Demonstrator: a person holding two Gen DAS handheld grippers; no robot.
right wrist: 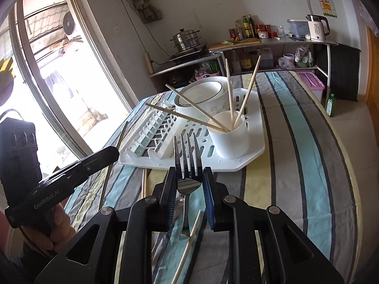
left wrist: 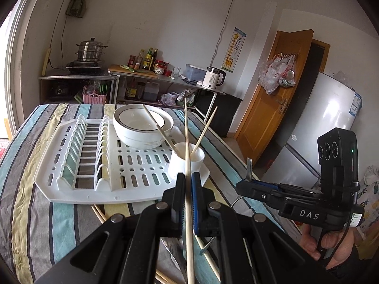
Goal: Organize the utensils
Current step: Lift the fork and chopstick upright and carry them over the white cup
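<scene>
Chopsticks are already standing in the white holder cup (right wrist: 231,137), which sits on the near corner of the white drying rack (right wrist: 257,150), just beside the stacked bowls (right wrist: 201,97); four are seen in the right wrist view. One more chopstick (left wrist: 188,163) is clamped between the pads of the left gripper (left wrist: 188,184), whose jaws are pressed together on it, with its tip pointing over the cup. A fork (right wrist: 188,163) is held by the right gripper (right wrist: 189,189): the jaws are closed on the neck just under the tines, tines upward and toward the cup, handle hanging below. Further loose chopsticks (right wrist: 187,246) are left on the striped tablecloth (right wrist: 308,165), on the near side of the rack.

Several risks are judged from here. The held chopstick is gripped far from its ends, so it could pivot in the pads and miss the cup mouth when it is lowered. The cup is light-looking and already carries leaning sticks; if it is struck on the rim by the fork or the chopstick, it could be tipped off the rack corner. Both grippers are directed to the same cup, so a collision between them is possible if they are moved in together. The smooth fork could also slip through the pads.
</scene>
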